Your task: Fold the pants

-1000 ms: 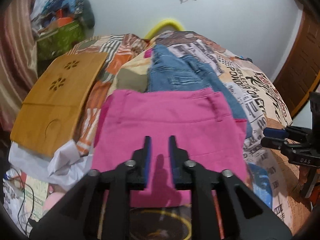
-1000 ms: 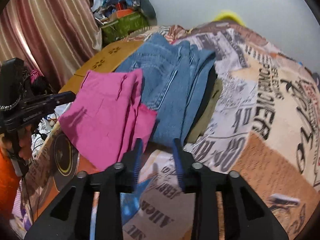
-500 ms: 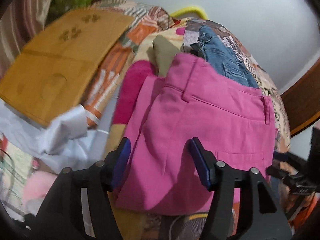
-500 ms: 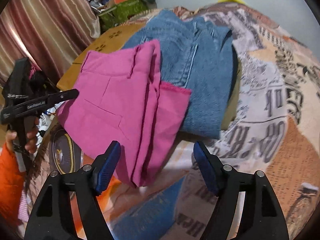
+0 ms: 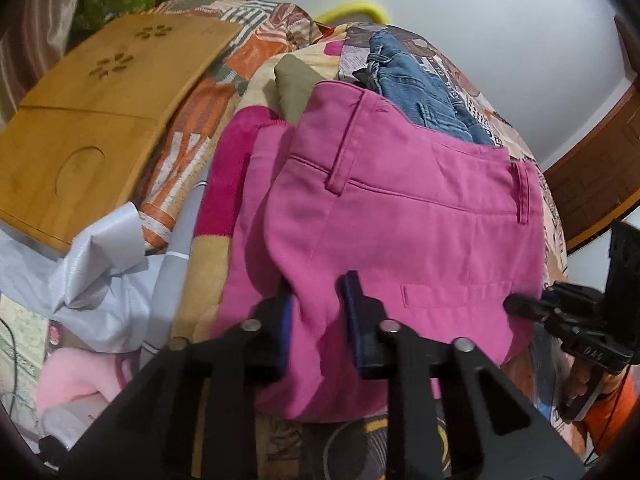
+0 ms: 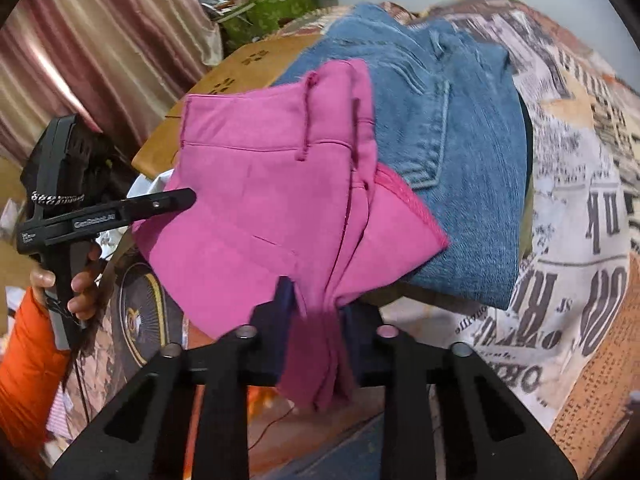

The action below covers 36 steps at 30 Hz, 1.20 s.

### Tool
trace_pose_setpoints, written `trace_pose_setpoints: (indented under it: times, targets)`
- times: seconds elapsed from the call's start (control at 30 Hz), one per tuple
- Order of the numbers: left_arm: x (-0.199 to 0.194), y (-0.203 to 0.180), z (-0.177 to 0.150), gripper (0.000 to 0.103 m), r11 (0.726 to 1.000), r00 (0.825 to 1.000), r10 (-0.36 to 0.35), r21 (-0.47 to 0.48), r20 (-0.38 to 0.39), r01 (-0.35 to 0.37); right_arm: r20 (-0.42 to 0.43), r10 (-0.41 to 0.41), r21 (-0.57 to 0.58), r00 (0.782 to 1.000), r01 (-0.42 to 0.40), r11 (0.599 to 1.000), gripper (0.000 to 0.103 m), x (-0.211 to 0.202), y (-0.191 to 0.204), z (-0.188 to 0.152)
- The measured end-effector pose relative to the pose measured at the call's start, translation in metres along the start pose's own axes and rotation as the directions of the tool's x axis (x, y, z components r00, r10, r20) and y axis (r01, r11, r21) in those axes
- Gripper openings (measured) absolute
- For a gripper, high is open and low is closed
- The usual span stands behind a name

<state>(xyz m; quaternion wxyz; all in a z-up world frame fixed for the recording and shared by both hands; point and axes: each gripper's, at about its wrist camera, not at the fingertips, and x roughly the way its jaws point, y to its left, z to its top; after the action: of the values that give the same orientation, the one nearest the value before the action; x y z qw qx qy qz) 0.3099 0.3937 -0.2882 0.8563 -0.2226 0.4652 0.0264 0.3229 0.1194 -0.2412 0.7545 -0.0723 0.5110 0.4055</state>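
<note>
Folded pink pants (image 5: 400,232) lie on the printed bedspread, partly over folded blue jeans (image 5: 424,92). My left gripper (image 5: 316,304) has its fingers around the pants' near left edge, with a fold of pink cloth between the blue pads. In the right wrist view my right gripper (image 6: 320,308) is closed on a bunched corner of the pink pants (image 6: 272,200), which hangs down between the fingers. The left gripper also shows in the right wrist view (image 6: 184,198), and the right gripper shows at the right of the left wrist view (image 5: 516,304).
A wooden lap desk (image 5: 100,120) lies left of the pants, with white cloth (image 5: 100,272) below it. The jeans (image 6: 440,152) and an olive garment (image 5: 296,88) lie behind. The bedspread (image 6: 580,240) stretches right. Curtains (image 6: 100,52) hang at the left.
Both grippers moved in from open and apart to closing on the pink pants' near edges. The pants' corners have lifted and bunched between the fingers.
</note>
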Motion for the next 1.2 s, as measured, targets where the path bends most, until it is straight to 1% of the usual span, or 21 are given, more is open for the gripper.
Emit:
trace_pose_setpoints:
  times: [0.03,0.1,0.17,0.27,0.4,0.53,0.6,0.7,0.73,0.8,0.87,0.97,1.0,1.07,1.1,1.13,1.17,1.2]
  targets:
    - [-0.004,-0.003,-0.001,0.017,1.000,1.000,0.005,0.009,0.007,-0.005,0.014,-0.002,-0.011,1.000,0.003,1.000,0.013,-0.003,0.003,-0.001]
    - [-0.015,-0.014,-0.005,0.010,0.998,0.999,0.025,0.054,0.030,-0.027,0.034,-0.008,-0.029,0.999,0.009,1.000,0.011,-0.009,0.007,-0.001]
    - [-0.027,-0.026,-0.009,0.008,0.994,0.997,0.047,0.097,0.057,-0.052,0.061,-0.013,-0.049,0.998,0.016,0.999,0.010,-0.019,0.012,0.001]
    - [-0.046,-0.042,-0.013,0.007,0.987,0.993,0.063,0.139,0.103,-0.077,0.111,-0.022,-0.086,0.994,0.032,0.996,0.010,-0.037,0.020,0.007]
    - [-0.072,-0.061,-0.009,0.007,0.980,0.982,0.071,0.172,0.176,-0.101,0.175,-0.025,-0.119,0.984,0.046,0.992,0.009,-0.058,0.026,0.021]
    - [-0.093,-0.082,0.007,0.007,0.969,0.963,0.081,0.205,0.257,-0.136,0.249,-0.038,-0.143,0.968,0.075,0.987,0.009,-0.079,0.029,0.035]
    - [-0.099,-0.090,0.018,0.007,0.968,0.956,0.071,0.212,0.285,-0.135,0.285,-0.042,-0.143,0.957,0.086,0.986,0.009,-0.090,0.028,0.042]
    - [-0.100,-0.102,0.034,0.007,0.966,0.943,0.054,0.223,0.327,-0.133,0.337,-0.056,-0.135,0.940,0.107,0.985,0.009,-0.105,0.022,0.053]
    - [-0.098,-0.106,0.042,0.007,0.964,0.937,0.047,0.231,0.347,-0.133,0.355,-0.063,-0.131,0.933,0.116,0.984,0.009,-0.109,0.019,0.056]
    - [-0.092,-0.114,0.052,0.007,0.960,0.929,0.042,0.242,0.367,-0.138,0.385,-0.076,-0.121,0.920,0.132,0.984,0.009,-0.114,0.012,0.061]
    - [-0.077,-0.120,0.061,0.007,0.961,0.930,0.036,0.244,0.365,-0.133,0.405,-0.092,-0.109,0.910,0.148,0.983,0.009,-0.115,0.001,0.068]
    - [-0.042,-0.122,0.070,0.008,0.959,0.942,0.060,0.243,0.331,-0.147,0.413,-0.128,-0.098,0.902,0.183,0.978,0.009,-0.108,-0.014,0.070]
    - [-0.027,-0.121,0.070,0.008,0.958,0.949,0.074,0.244,0.307,-0.154,0.406,-0.138,-0.095,0.903,0.192,0.977,0.009,-0.103,-0.019,0.069]
    - [0.007,-0.114,0.070,0.009,0.957,0.966,0.127,0.227,0.225,-0.179,0.356,-0.157,-0.078,0.921,0.197,0.977,0.012,-0.082,-0.035,0.069]
    - [0.019,-0.111,0.068,0.013,0.956,0.970,0.154,0.220,0.190,-0.195,0.323,-0.169,-0.060,0.931,0.199,0.978,0.014,-0.070,-0.043,0.067]
    - [0.029,-0.106,0.066,0.017,0.952,0.968,0.181,0.217,0.173,-0.216,0.278,-0.184,-0.043,0.943,0.204,0.978,0.017,-0.058,-0.052,0.065]
    - [0.031,-0.103,0.063,0.024,0.950,0.965,0.190,0.216,0.181,-0.228,0.251,-0.211,-0.029,0.945,0.225,0.974,0.017,-0.051,-0.057,0.061]
    - [0.030,-0.100,0.061,0.032,0.948,0.961,0.197,0.212,0.193,-0.237,0.221,-0.258,-0.018,0.940,0.269,0.963,0.017,-0.043,-0.063,0.057]
